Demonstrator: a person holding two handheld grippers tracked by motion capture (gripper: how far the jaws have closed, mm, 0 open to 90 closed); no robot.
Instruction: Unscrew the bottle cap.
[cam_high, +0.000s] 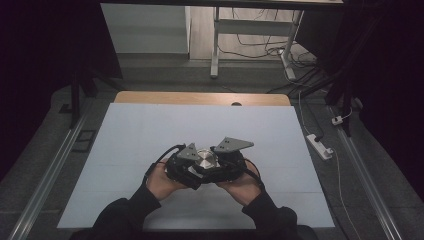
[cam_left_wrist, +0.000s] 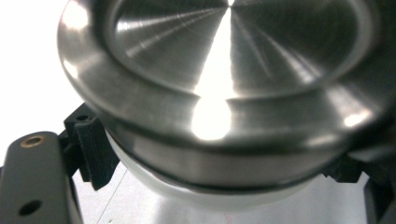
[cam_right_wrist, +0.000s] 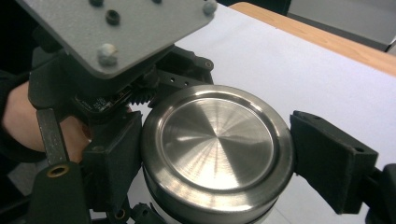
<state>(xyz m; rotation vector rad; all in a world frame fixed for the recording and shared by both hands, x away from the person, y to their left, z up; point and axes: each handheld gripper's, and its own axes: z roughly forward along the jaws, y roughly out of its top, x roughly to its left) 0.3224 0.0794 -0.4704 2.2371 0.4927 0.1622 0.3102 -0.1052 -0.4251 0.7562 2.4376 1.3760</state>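
A round steel lid (cam_right_wrist: 217, 149) with a brushed, concentric-ringed top sits on a white-bodied container (cam_left_wrist: 219, 198), held just above the pale sheet (cam_high: 150, 135) that covers the wooden table (cam_high: 200, 97), at the sheet's middle and near the person's edge. The left gripper (cam_high: 192, 170) is clenched on the container: in the left gripper view its 2 black jaws bracket the body just under the lid's rim. The right gripper (cam_right_wrist: 215, 161) has its 2 jaws on opposite sides of the lid in the right gripper view, the left one touching the rim and the right one just beside it with a thin gap, so I cannot tell whether it is grasping. Each gripper carries a grey 3-cornered plate, just beyond the lid in the high view. Both hands (cam_high: 162, 180) cradle the grippers from the near side of the lid.
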